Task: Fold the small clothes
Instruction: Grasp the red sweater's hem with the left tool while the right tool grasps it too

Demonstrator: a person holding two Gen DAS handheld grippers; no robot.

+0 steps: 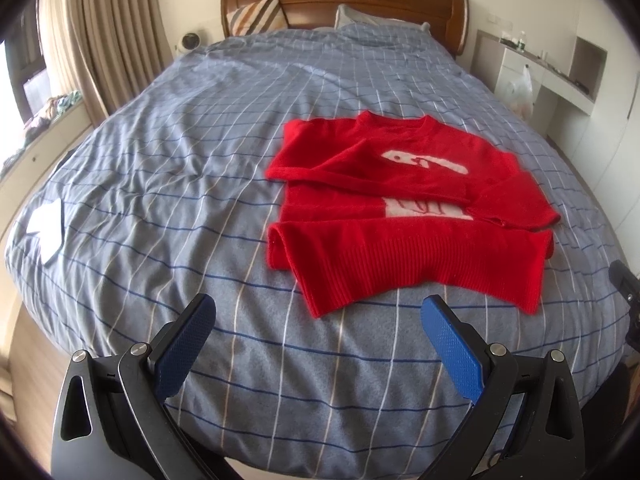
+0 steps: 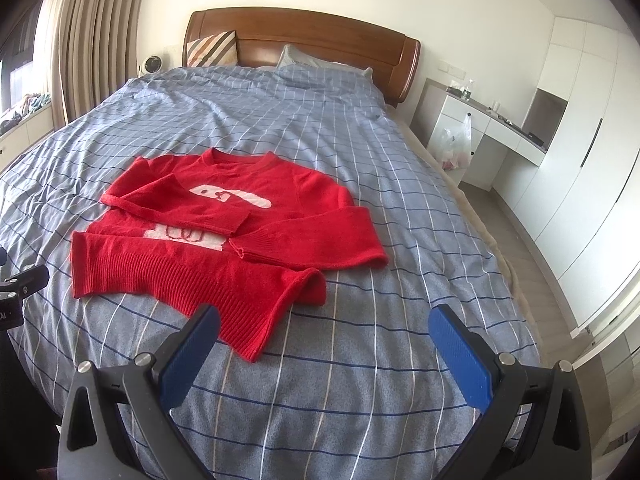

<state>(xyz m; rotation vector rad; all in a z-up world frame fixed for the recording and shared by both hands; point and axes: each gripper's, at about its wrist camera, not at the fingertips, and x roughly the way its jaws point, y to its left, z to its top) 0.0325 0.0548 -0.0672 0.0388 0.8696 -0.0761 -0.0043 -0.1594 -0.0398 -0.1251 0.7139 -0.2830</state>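
A red knitted sweater with a white motif on its chest (image 1: 404,216) lies flat on a bed covered by a blue-grey checked duvet (image 1: 180,152), both sleeves folded inward across the front and the ribbed hem turned toward the cameras. In the left wrist view, the left hand-held gripper (image 1: 318,312) hovers above the duvet with its blue textured pads spread wide and nothing between them; the sweater lies ahead of it and toward its right finger, the hem's nearest corner falling just beyond the gap between the fingertips. In the right wrist view, the right hand-held gripper (image 2: 324,322) is likewise spread and empty; the sweater (image 2: 224,236) lies ahead and to its left, the nearest hem corner just beside the left fingertip, whether touching cannot be told. Beyond the sweater stand a brown wooden headboard (image 2: 320,36), a diagonally striped cushion (image 2: 212,48) and a grey pillow (image 2: 304,58). A white folded cloth (image 1: 46,228) rests on the duvet far to the left of the left hand-held gripper.
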